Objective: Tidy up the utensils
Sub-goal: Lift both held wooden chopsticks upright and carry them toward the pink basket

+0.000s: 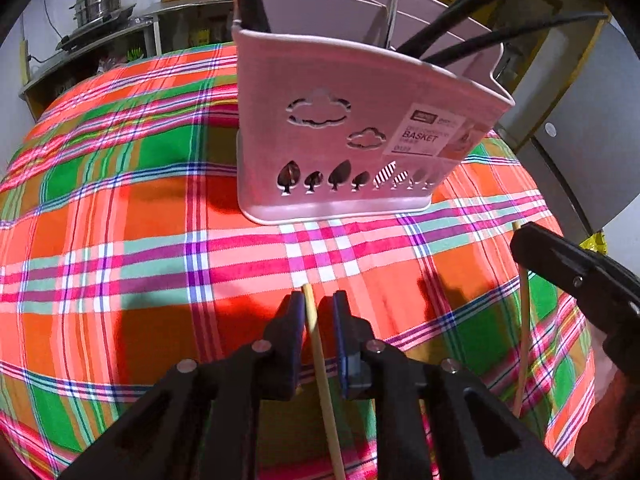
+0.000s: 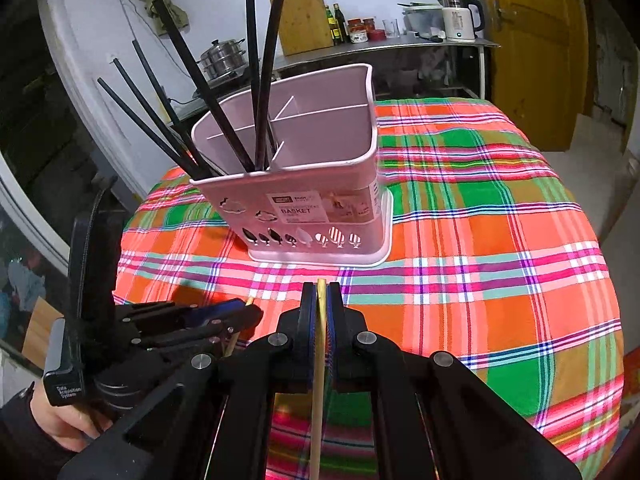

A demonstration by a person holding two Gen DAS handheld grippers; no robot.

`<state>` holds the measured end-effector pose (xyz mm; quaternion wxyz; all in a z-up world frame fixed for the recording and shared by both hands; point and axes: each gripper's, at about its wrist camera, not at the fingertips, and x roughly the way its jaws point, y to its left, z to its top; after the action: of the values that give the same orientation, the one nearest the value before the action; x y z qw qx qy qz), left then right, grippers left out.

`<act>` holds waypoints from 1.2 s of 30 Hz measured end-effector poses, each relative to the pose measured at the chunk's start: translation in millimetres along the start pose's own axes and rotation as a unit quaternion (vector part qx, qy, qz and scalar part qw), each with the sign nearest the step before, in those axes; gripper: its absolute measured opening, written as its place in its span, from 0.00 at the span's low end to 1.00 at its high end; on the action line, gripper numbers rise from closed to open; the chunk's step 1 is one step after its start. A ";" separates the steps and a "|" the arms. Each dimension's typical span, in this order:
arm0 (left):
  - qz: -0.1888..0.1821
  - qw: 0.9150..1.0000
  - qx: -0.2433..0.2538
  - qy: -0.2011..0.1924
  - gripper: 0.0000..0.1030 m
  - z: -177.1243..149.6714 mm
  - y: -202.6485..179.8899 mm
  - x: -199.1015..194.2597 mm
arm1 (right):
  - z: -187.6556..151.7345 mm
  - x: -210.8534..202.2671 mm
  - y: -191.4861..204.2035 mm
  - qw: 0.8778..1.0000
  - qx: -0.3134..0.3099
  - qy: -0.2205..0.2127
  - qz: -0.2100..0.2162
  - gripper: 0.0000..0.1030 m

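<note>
A pink utensil basket (image 1: pixel 340 120) (image 2: pixel 320 184) with dividers stands on the plaid tablecloth and holds several black chopsticks (image 2: pixel 224 104) in its left compartments. My left gripper (image 1: pixel 314 300) is closed around a light wooden chopstick (image 1: pixel 320 364), with a small gap on its right side. My right gripper (image 2: pixel 321 292) is shut on another light wooden chopstick (image 2: pixel 318 392). Both grippers hover just in front of the basket. The right gripper shows at the right edge of the left wrist view (image 1: pixel 576 276), and the left gripper shows at the lower left of the right wrist view (image 2: pixel 240 312).
The round table wears an orange, green and pink plaid cloth (image 2: pixel 500 240). Behind it a steel counter (image 2: pixel 400 46) holds a steamer pot (image 2: pixel 222 56), cutting board, bottles and a kettle (image 2: pixel 460 20). A yellow door (image 2: pixel 536 48) stands at the right.
</note>
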<state>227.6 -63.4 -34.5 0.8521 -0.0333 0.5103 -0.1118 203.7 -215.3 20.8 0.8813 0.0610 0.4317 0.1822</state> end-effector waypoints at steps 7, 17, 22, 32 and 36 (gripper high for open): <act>-0.007 1.000 -0.003 -0.009 0.06 2.3 3.0 -10.9 | 1.9 -0.3 2.8 1.000 -0.003 0.000 0.001 0.05; -0.028 0.996 0.010 -0.080 0.06 18.7 -3.1 -77.7 | 10.0 -16.3 12.6 1.000 -0.012 -0.019 0.002 0.05; -0.037 0.992 0.016 -0.118 0.06 24.3 -4.8 -113.3 | 16.5 -32.5 20.7 0.999 -0.019 -0.038 0.001 0.05; -0.045 0.985 0.028 -0.163 0.06 23.8 -9.7 -156.6 | 26.8 -75.1 39.8 0.996 -0.037 -0.087 -0.002 0.05; -0.045 0.984 0.030 -0.170 0.06 18.6 -10.1 -163.1 | 25.4 -89.5 44.1 0.994 -0.041 -0.102 -0.002 0.05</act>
<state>168.3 -37.7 116.7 0.9212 -0.0490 0.3522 -0.1580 161.6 -206.7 114.3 0.9229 0.0421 0.3318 0.1906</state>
